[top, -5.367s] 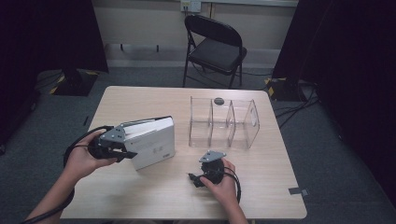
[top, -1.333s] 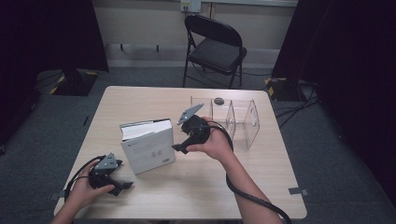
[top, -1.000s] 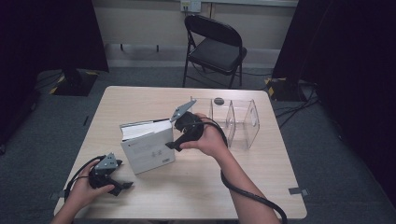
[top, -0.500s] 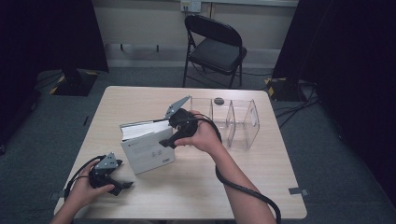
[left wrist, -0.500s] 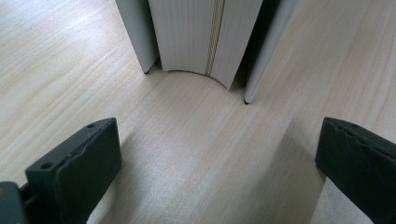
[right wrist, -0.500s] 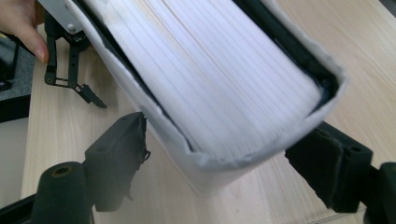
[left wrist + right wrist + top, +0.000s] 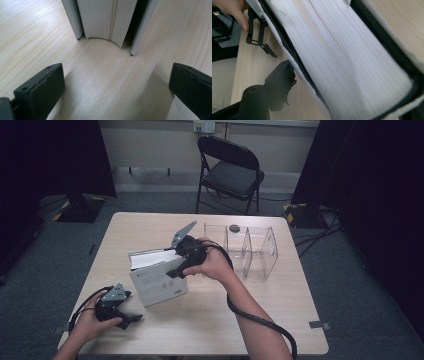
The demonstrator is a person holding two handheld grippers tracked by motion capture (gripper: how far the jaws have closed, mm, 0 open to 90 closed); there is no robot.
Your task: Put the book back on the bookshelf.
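A thick white book [image 7: 159, 277] stands upright near the middle of the wooden table [image 7: 280, 320], slightly left of centre in the high view, its covers fanned a little apart. The right gripper [image 7: 176, 265] reaches in from the right and sits at the book's top edge; its jaws have just been closing around the book, with the page block [image 7: 352, 70] between them in the right gripper view, though whether the pads already press on the covers cannot be told. The left gripper [image 7: 131, 319] rests on the table at the lower left of the high view, its jaws wide open and holding nothing; in the left gripper view its two dark pads [image 7: 42, 87] frame bare wood, with the book's lower edge [image 7: 105, 22] ahead. The clear divided rack [image 7: 247, 251] stands empty to the right of centre. Judging by this, the book is stood up and being taken hold of, while carrying it across and slotting it into the rack remains to be done.
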